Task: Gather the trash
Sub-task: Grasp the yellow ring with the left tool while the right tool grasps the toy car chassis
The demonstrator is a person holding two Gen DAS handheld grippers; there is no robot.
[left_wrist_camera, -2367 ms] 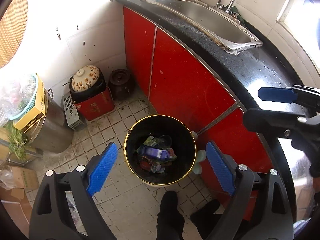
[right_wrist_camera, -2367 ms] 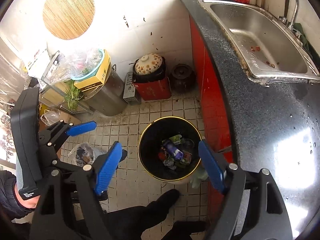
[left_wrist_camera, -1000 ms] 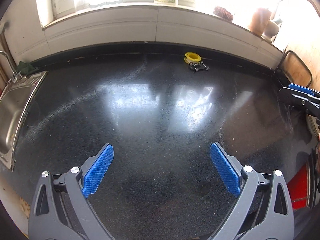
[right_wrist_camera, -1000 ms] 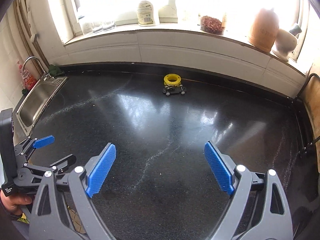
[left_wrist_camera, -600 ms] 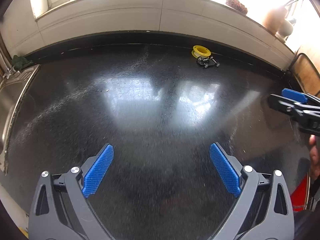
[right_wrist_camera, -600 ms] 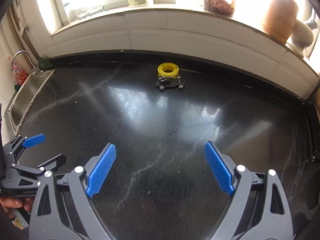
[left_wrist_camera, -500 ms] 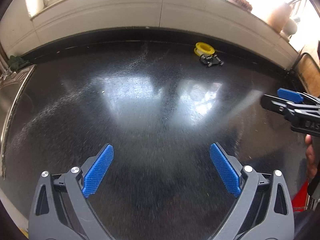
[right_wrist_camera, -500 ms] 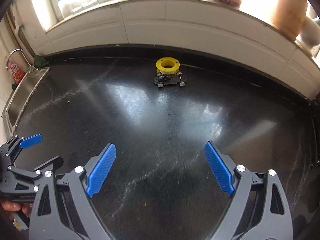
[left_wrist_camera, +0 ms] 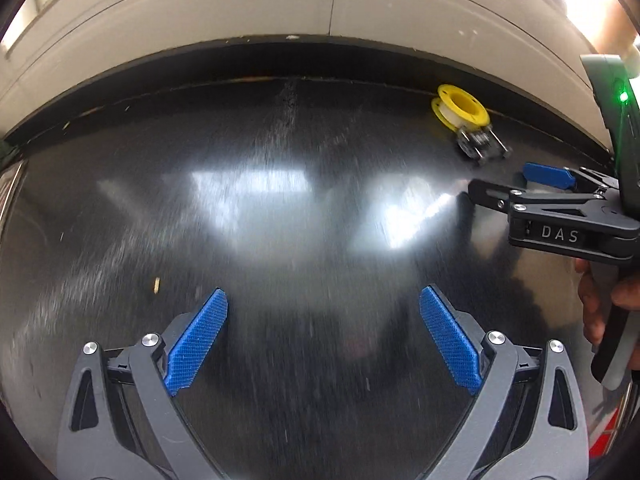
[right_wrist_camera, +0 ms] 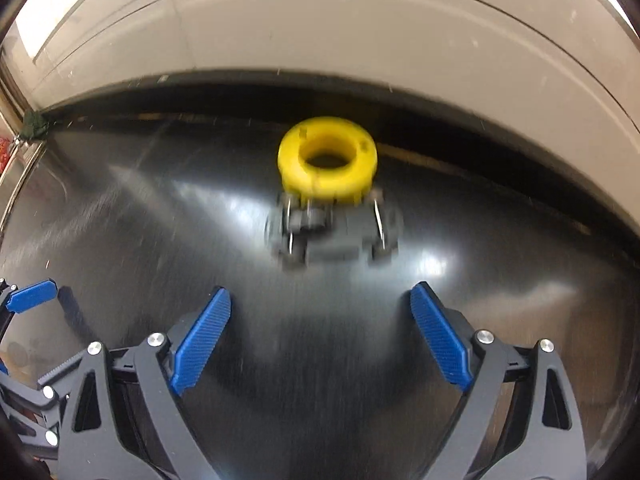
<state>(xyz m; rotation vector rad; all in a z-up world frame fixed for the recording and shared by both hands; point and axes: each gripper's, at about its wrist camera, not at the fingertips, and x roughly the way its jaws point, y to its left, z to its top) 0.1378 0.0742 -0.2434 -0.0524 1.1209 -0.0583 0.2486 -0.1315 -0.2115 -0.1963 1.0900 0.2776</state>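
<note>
Now, left to right, with the yellow spool as the landmark:

Left claw [left_wrist_camera: 322, 338]: well to the left of the yellow spool and nearer the front edge of the worktop; its blue pads stand wide apart with nothing between them, only bare surface below.

Worktop [left_wrist_camera: 280, 216]: dark, glossy, speckled, with bright window glare left of the spool.

Yellow spool [right_wrist_camera: 327, 159]: lying flat by the back edge of the worktop, just under the pale tiled wall [right_wrist_camera: 360, 40]; blurred in the right wrist view.

Small grey wheeled piece [right_wrist_camera: 334, 232]: touching the spool on its near side; what it is I cannot tell.

Right claw [right_wrist_camera: 320, 334]: straight in front of the spool and the wheeled piece, close to them but apart; pads spread wide, holding nothing.

Hand [left_wrist_camera: 600, 300]: right of the spool, wrapped round the right claw's handle.
</note>
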